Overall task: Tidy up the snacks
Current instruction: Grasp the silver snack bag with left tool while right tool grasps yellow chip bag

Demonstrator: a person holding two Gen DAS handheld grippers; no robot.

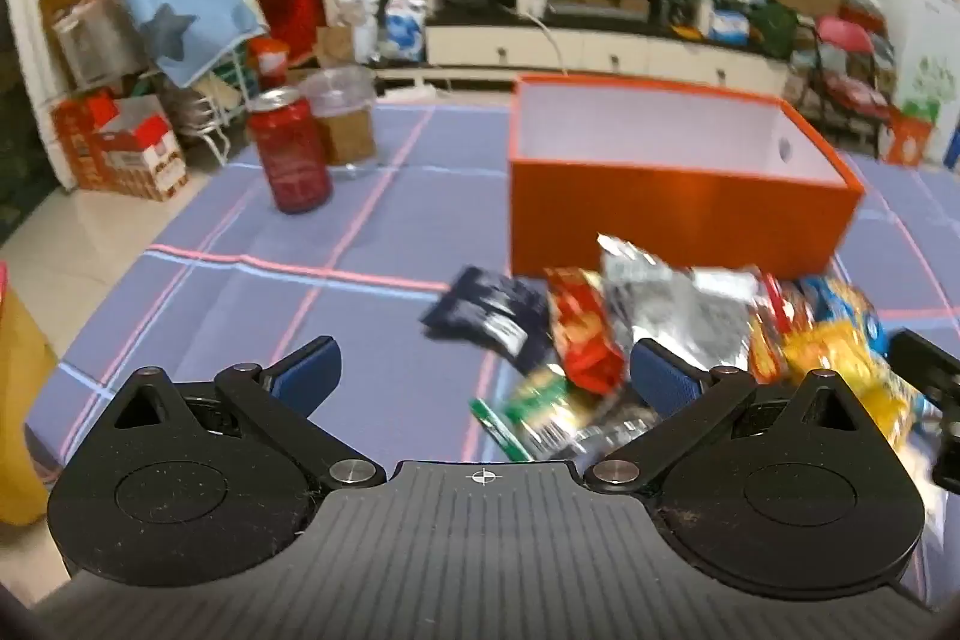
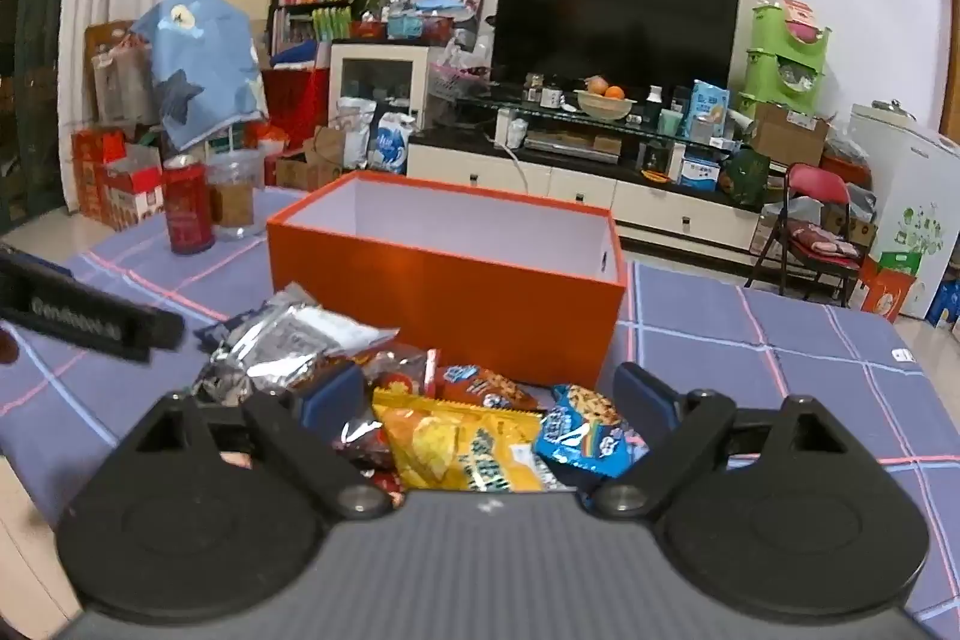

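Your left gripper [image 1: 483,370] has its jaws spread wide with nothing clamped between them, and the same goes for your right gripper [image 2: 489,394], which hangs over the snack pile with its blue pads apart on either side of the packets. The snacks sit in a loose heap on the purple checked tablecloth [image 1: 372,196], just in front of the near wall of the orange box [image 2: 444,280], whose white inside shows nothing in the part you can see; its floor is hidden behind that wall in both views. From the right wrist you can pick out a yellow packet [image 2: 462,451], a blue packet [image 2: 585,430] beside it, and a silver foil packet [image 2: 288,334] at the left of the heap. The lower edges of the yellow and blue packets are cut off by the gripper body. From the left wrist the heap is smeared by motion blur: a dark navy packet [image 1: 486,316], a red packet [image 1: 582,334] and a green packet [image 1: 534,409] can be told by colour only, and no print is readable. At the far left corner a red can [image 1: 289,151] stands upright with a clear plastic cup [image 1: 342,118] just behind it. A black part of your other gripper pokes into each view's edge, too cropped to say more.
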